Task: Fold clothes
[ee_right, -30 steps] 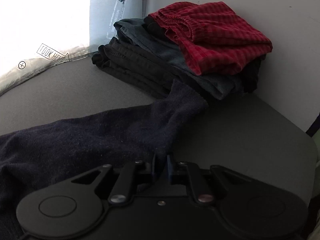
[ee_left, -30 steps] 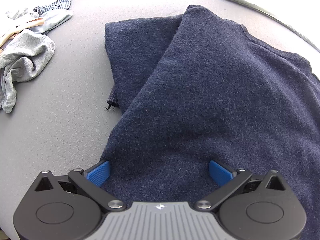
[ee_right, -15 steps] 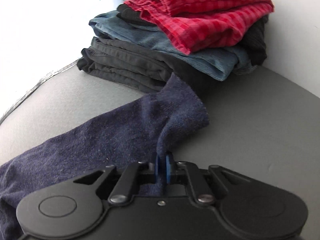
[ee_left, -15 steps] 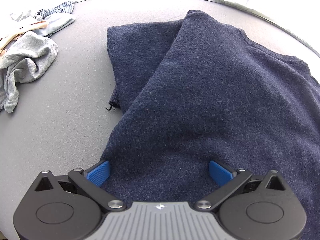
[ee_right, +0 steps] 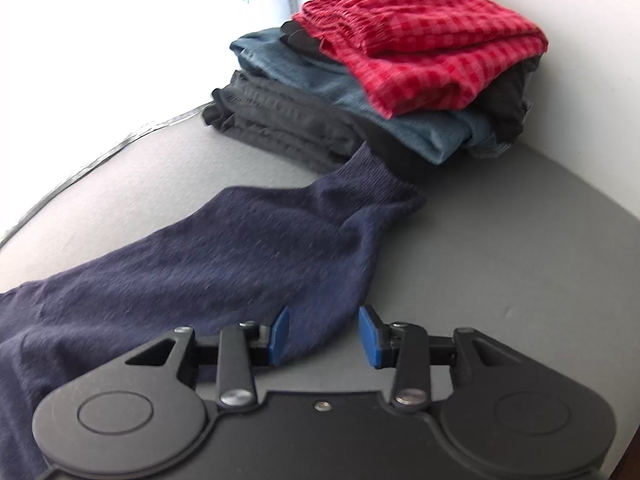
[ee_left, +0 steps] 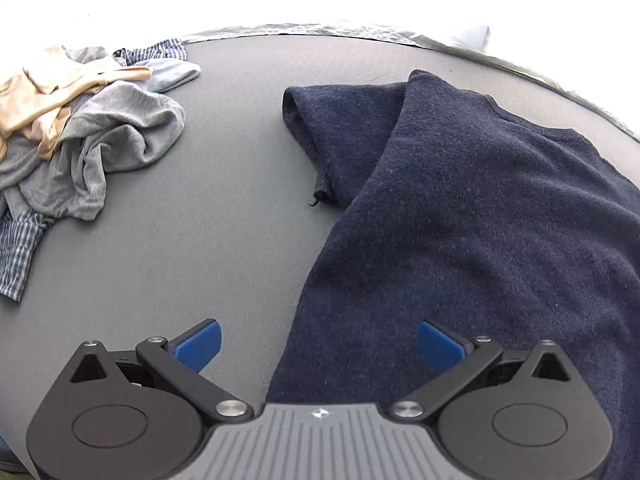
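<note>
While right jaws open over navy sweater (ee_right: 224, 264) sleeve | left jaws apart

The knitted sweater (ee_left: 480, 208) is plain dark navy on a flat grey tabletop (ee_left: 224, 216). A crumpled heap holds a light grey shirt (ee_left: 100, 148), a tan cloth (ee_left: 44, 92) and blue-and-white checked fabric (ee_left: 16, 256). The folded stack shows red-and-dark-red checked shorts (ee_right: 424, 48) over a blue-grey garment (ee_right: 360, 100) and black trousers (ee_right: 280, 120).
</note>
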Motion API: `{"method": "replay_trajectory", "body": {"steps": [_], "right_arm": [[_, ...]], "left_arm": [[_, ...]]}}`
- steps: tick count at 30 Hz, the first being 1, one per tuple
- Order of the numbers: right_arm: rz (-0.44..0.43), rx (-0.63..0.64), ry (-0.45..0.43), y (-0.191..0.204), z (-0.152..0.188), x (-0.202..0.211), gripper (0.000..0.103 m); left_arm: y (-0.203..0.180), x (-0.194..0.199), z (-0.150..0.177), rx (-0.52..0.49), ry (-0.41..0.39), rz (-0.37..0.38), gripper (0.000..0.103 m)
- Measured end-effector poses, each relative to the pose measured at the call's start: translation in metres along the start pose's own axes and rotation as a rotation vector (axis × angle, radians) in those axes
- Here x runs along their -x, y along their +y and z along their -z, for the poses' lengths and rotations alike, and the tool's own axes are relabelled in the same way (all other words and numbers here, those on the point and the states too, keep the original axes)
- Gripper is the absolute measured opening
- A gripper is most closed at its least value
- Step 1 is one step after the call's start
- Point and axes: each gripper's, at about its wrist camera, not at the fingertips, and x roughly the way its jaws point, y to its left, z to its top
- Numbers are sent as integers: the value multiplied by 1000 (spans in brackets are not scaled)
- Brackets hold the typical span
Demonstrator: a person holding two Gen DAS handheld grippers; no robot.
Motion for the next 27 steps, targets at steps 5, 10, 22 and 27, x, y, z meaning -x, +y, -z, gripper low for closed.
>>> {"method": "replay_trajectory", "body": {"steps": [5, 10, 22, 27], "right_arm": [[-272, -115, 172, 17, 59, 25, 41], [-360, -109, 272, 42, 115, 54, 41], [-330, 115, 284, 59, 143, 109, 5], [-311, 131, 294, 53, 138, 121, 5]], "left_arm": [[26, 7, 32, 46, 74, 75, 103], [17, 2, 46, -3, 93, 150, 99], [8, 46, 74, -64, -39, 210, 15], [31, 67, 82, 35, -26, 261, 15]]}}
